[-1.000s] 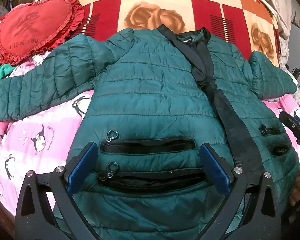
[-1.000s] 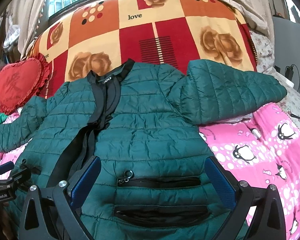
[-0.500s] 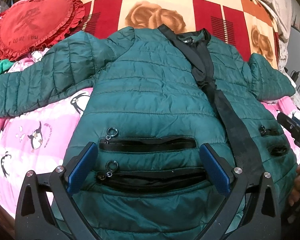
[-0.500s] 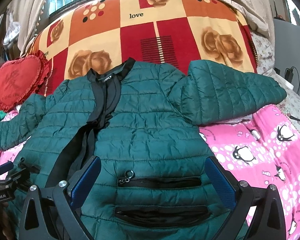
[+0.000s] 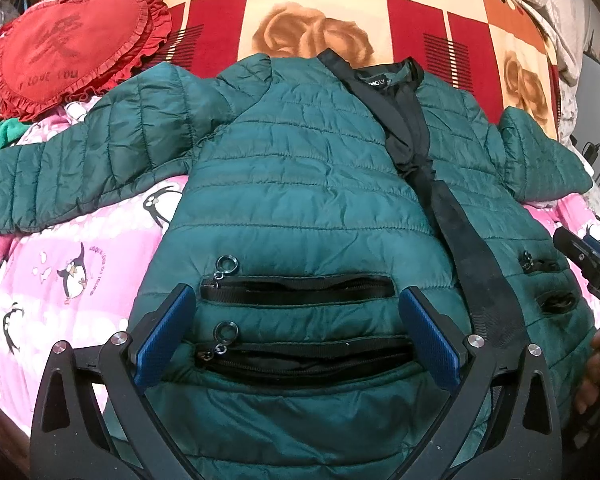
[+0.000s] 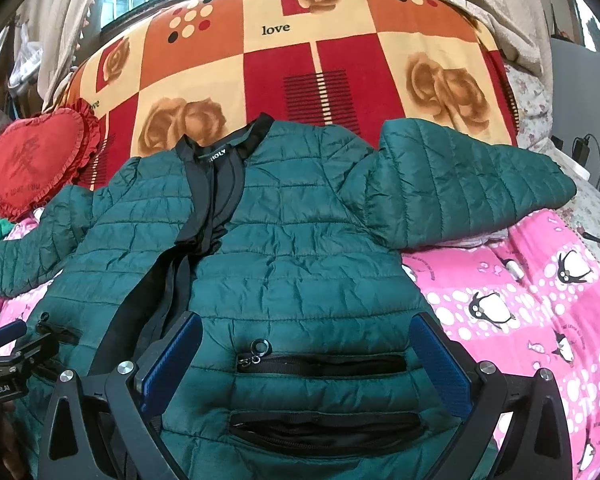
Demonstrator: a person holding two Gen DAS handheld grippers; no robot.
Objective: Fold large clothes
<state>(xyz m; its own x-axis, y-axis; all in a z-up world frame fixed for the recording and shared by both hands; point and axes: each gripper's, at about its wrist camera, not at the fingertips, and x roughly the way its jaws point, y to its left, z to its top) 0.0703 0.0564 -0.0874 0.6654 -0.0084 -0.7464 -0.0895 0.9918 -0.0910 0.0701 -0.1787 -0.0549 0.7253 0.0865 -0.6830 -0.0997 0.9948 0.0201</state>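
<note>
Jacket: a green quilted jacket [image 5: 300,184] is laid flat, front up, on the bed [image 6: 539,320], filling the middle of both views; the collar lies toward the top of the frame, the hem at the bottom.
Sleeves: both are spread outward, one [image 5: 68,176] to the left edge in the left view, the other [image 6: 467,184] to the upper right in the right view.
Left gripper [image 5: 298,330]: its fingers are held wide apart over the two pocket zips at lower centre; nothing is gripped.
Right gripper [image 6: 305,354]: its fingers are likewise wide apart above the other pocket pair, and empty.
Step judged: no fold is begun yet; a sleeve is probably to be taken first.
Advice: the slippery padding should be pinched deeply, near the cuff, and carried flat across the front, so that the black placket [image 5: 471,272] is left straight.
</note>
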